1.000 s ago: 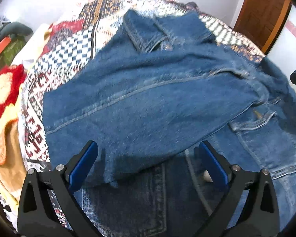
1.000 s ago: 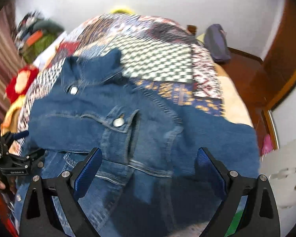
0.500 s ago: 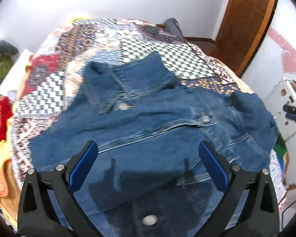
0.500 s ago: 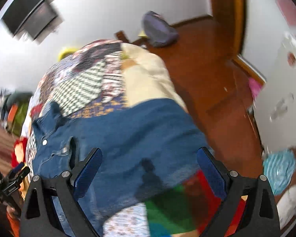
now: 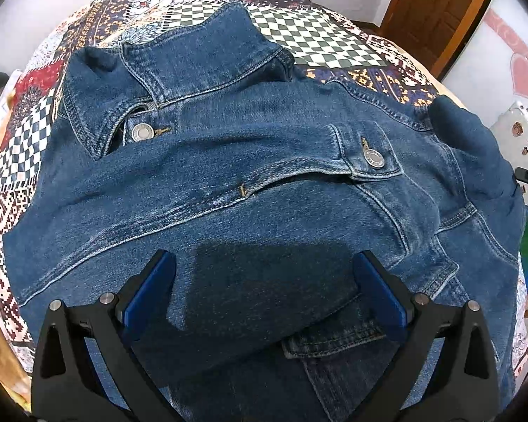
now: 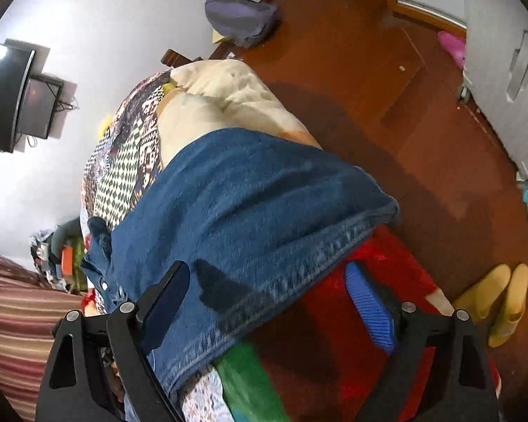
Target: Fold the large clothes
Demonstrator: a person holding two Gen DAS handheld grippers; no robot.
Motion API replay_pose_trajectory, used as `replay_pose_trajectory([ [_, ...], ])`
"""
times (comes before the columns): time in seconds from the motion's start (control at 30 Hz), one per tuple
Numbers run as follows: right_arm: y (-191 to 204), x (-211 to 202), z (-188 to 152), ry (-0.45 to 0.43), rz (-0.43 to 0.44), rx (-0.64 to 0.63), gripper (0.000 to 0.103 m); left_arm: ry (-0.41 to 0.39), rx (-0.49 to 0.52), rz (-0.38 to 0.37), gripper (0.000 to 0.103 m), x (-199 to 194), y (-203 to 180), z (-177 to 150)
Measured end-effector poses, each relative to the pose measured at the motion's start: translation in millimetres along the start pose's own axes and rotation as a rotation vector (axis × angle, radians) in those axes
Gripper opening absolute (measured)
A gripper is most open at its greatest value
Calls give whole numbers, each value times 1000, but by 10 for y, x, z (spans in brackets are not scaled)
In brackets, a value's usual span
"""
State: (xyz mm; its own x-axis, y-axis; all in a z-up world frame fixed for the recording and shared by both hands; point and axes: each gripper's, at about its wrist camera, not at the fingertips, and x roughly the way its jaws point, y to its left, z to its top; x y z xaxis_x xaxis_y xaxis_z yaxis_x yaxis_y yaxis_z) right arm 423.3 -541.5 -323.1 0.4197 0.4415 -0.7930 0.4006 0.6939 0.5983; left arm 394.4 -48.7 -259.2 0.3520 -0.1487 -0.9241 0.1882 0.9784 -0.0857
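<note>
The right hand-held gripper (image 6: 264, 302) is closing over the jacket (image 6: 250, 211) hem at the bed (image 6: 228, 98) edge, not pinching yet, so grab it squarely.

One denim jacket (image 5: 264, 183) on one patchwork quilt (image 5: 320, 42). Two metal snap buttons on jacket front: collar button (image 5: 142, 131), pocket button (image 5: 374, 159). Two grippers: left gripper (image 5: 264, 292), right gripper (image 6: 264, 299), two blue pads each. One wall screen (image 6: 7, 95). One purple bag (image 6: 243, 17) on floor. Two yellow slippers (image 6: 492, 302). One wooden door (image 5: 436, 10).
</note>
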Motion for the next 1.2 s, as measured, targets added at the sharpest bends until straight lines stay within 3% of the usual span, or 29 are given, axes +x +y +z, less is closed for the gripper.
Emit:
replay_pose_trajectory([
  [0.17, -39, 205, 109, -22, 7, 59, 82, -12, -11, 3, 103, -14, -1, -32],
  [0.23, 70, 207, 127, -47, -11, 15, 71, -11, -19, 3, 103, -43, 4, -42],
  [0.3, 238, 134, 91, -80, -24, -73, 44, -15, -37, -4, 103, -52, 19, -20],
  [0.33, 322, 100, 73, -97, -44, -105, 42, -19, -46, -9, 103, -73, 33, -32],
  [0.4, 490, 24, 39, -135, -79, -166, 26, -22, -62, -14, 103, -116, 50, -71],
  [0.53, 884, -198, -32, -216, -97, -264, 21, -45, -73, -26, 103, -261, 77, -137],
  [0.83, 1959, -714, -407, -344, 41, -488, 21, -171, -53, 19, 103, -766, 134, -324],
  [1.07, 2641, -435, -884, -279, 139, -604, 21, -232, -10, 42, 103, -1094, 150, -525],
  [1.2, 2841, -17, -1138, -162, 148, -634, 21, -264, -11, 60, 103, -1237, 227, -608],
])
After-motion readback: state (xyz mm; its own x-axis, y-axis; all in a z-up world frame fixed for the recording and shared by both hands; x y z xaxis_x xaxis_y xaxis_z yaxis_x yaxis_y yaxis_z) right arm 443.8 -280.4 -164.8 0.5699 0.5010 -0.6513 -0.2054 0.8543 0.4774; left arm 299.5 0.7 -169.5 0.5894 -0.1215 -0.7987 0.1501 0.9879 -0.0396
